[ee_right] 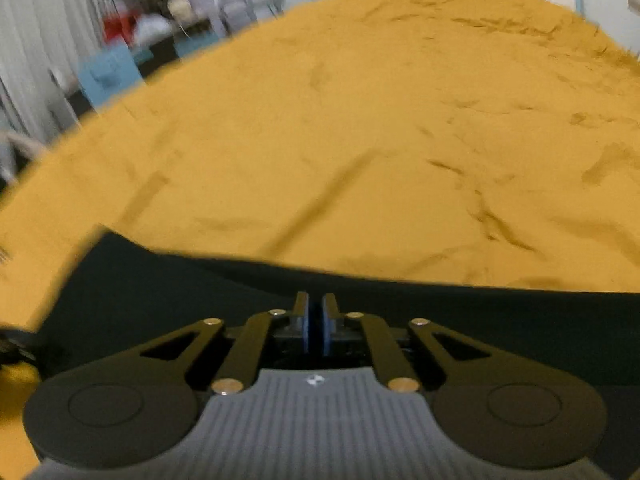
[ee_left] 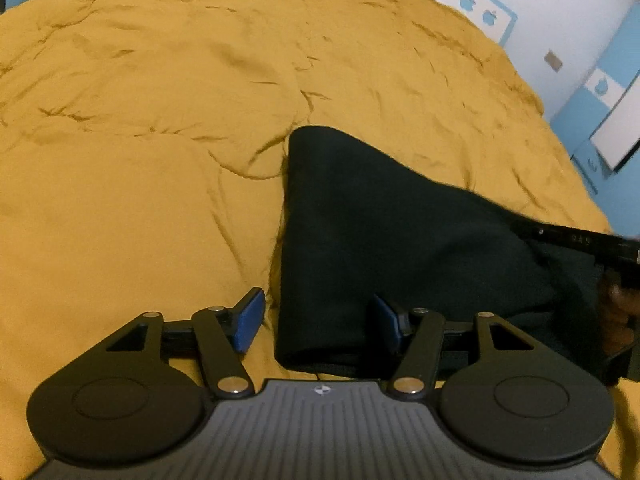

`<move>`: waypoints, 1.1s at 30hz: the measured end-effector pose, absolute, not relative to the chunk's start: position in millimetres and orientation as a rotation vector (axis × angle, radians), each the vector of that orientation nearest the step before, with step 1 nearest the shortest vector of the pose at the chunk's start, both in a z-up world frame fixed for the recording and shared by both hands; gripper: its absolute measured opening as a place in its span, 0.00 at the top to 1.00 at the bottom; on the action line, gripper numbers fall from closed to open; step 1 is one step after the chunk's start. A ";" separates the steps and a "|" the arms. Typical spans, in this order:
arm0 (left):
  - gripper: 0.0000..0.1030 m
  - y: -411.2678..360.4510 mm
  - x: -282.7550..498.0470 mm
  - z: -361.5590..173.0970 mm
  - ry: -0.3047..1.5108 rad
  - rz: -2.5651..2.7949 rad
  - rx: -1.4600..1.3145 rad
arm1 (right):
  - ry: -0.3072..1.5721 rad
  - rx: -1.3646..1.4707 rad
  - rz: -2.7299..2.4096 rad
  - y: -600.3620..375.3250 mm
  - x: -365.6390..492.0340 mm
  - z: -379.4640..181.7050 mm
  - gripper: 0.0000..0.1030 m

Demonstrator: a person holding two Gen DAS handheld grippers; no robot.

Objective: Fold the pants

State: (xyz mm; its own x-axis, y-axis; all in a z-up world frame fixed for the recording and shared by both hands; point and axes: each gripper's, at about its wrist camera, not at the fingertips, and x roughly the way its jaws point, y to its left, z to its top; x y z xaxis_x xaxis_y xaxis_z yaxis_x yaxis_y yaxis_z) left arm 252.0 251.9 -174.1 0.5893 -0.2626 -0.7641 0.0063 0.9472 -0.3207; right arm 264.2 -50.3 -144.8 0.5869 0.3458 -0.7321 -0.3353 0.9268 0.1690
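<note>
Black pants [ee_left: 380, 240] lie folded on a mustard-yellow bedspread [ee_left: 160, 120], with one corner pointing away from me. My left gripper [ee_left: 316, 304] stands open astride the pants' left edge. Its left pad [ee_left: 250, 320] is over the bedspread and its right pad [ee_left: 386, 320] over the black cloth. In the right wrist view the pants [ee_right: 160, 288] fill the lower part. There my right gripper [ee_right: 318, 300] is shut at their far edge, with only a thin dark sliver of cloth between the blue pads. That gripper's black frame [ee_left: 592, 242] and a hand [ee_left: 618, 312] show at the left wrist view's right edge.
The wrinkled bedspread [ee_right: 360, 140] stretches far ahead and to both sides. A white wall with blue apple stickers [ee_left: 466, 2] lies beyond the bed on the right. Blurred furniture and a pale blue box [ee_right: 110, 74] stand past the bed's left edge.
</note>
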 end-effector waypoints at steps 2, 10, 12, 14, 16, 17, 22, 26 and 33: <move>0.35 251.2 251.6 -173.7 0.926 -0.158 -0.293 | 0.831 -0.005 0.354 -50.4 259.7 -139.8 0.91; 0.34 253.7 251.2 -174.2 0.923 -0.155 -0.319 | 0.745 -0.059 0.599 7.3 201.4 -117.2 0.83; 0.34 254.5 250.3 -174.0 0.921 -0.156 -0.324 | 0.766 -0.115 0.628 19.1 191.6 -128.9 0.83; 0.33 256.1 249.8 -174.1 0.919 -0.159 -0.331 | 0.794 -0.151 0.613 17.8 186.7 -143.3 0.83; 0.32 256.0 249.8 -174.2 0.918 -0.157 -0.329 | 0.804 -0.132 0.598 3.2 185.1 -153.4 0.86; 0.31 255.3 249.8 -174.4 0.918 -0.154 -0.325 | 0.814 -0.125 0.589 -5.4 184.5 -153.5 0.86; 0.32 252.4 249.1 -171.1 0.909 -0.141 -0.306 | 0.815 -0.137 0.541 -40.4 165.7 -137.5 0.87; 0.37 257.6 236.9 -148.1 0.819 -0.071 -0.261 | 0.759 -0.018 0.453 -99.9 139.1 -106.8 0.83; 0.37 188.1 224.0 -104.9 0.677 -0.123 -0.170 | 0.739 0.141 0.107 -251.3 105.5 -91.8 0.73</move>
State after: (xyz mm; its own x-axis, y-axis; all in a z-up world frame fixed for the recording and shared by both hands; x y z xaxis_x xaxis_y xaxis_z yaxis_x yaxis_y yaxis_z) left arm 224.0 188.1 -104.9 0.7729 -0.1684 -0.6118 0.0581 0.9789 -0.1960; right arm 105.5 -251.3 -91.8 0.7344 0.1465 -0.6627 -0.0472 0.9851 0.1655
